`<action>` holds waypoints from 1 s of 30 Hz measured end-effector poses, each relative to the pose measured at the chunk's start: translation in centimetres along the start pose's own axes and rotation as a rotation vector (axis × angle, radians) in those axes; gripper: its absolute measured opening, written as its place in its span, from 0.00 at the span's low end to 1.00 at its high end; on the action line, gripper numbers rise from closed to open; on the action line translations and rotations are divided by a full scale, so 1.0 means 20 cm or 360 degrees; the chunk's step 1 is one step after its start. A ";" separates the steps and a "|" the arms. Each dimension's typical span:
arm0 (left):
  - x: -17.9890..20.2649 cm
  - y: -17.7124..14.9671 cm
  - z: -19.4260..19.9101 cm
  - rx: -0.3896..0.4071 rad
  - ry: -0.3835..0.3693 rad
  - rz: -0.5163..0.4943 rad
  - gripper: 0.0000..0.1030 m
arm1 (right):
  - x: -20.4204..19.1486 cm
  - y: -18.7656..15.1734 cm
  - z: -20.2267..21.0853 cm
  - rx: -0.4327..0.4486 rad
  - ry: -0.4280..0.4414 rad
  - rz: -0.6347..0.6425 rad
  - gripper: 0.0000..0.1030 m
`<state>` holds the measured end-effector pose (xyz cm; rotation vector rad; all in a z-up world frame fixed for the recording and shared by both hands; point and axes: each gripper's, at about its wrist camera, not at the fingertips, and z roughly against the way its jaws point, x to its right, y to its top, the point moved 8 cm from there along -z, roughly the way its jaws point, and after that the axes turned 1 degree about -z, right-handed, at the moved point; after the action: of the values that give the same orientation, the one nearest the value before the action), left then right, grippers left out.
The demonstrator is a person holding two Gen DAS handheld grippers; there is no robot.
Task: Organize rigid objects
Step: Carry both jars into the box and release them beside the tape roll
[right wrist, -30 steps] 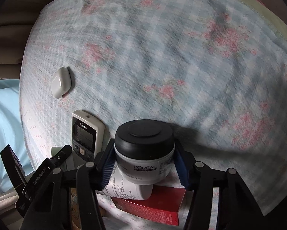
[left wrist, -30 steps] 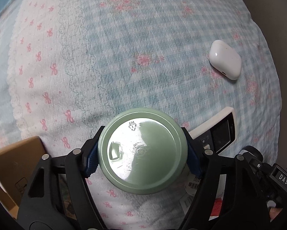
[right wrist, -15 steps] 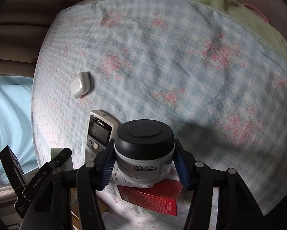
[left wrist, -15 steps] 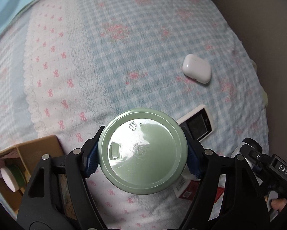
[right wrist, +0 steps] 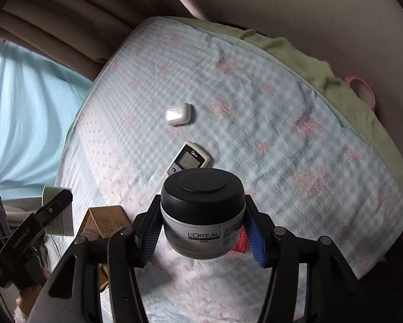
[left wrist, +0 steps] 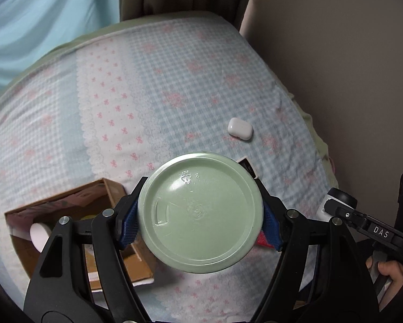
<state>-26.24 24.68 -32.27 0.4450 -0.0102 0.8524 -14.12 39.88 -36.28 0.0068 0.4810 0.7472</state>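
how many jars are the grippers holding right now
2. A green-lidded jar is clamped in the left gripper; a black-lidded L'Oreal jar is clamped in the right gripper. Both hang above the bedspread.

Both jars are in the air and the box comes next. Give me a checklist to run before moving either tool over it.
1. Left tool clamped on the green container: ok.
2. Right tool clamped on the black-lidded jar: ok.
3. Both containers lifted off the bedspread: ok.
4. Cardboard box open on top: ok.
5. Free room inside the box: cannot tell, it already holds items and is partly hidden.
6. Earbud case and remote apart from the box: ok.
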 end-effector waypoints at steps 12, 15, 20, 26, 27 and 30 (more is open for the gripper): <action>-0.49 -0.25 0.51 0.0171 0.0017 0.0147 0.69 | -0.65 -0.32 0.17 0.0044 0.0121 0.0358 0.51; -0.67 -0.33 0.58 0.0170 0.0060 0.0217 0.69 | -0.83 -0.46 0.15 0.0016 0.0140 0.0478 0.51; -0.96 -0.46 0.67 0.0166 0.0107 0.0298 0.68 | -1.08 -0.64 0.05 -0.0052 0.0155 0.0620 0.51; -1.24 -0.61 0.67 0.0130 0.0173 0.0336 0.68 | -1.30 -0.79 -0.07 -0.0121 0.0147 0.0766 0.51; -1.28 -0.63 0.65 0.0116 0.0181 0.0345 0.69 | -1.33 -0.81 -0.10 -0.0135 0.0143 0.0789 0.51; -1.37 -0.71 0.60 0.0076 0.0195 0.0367 0.69 | -1.40 -0.84 -0.19 -0.0180 0.0119 0.0850 0.51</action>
<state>-32.15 -7.85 -31.76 0.4409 0.0734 1.1079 -22.41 8.55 -30.85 0.0014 0.5134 1.3018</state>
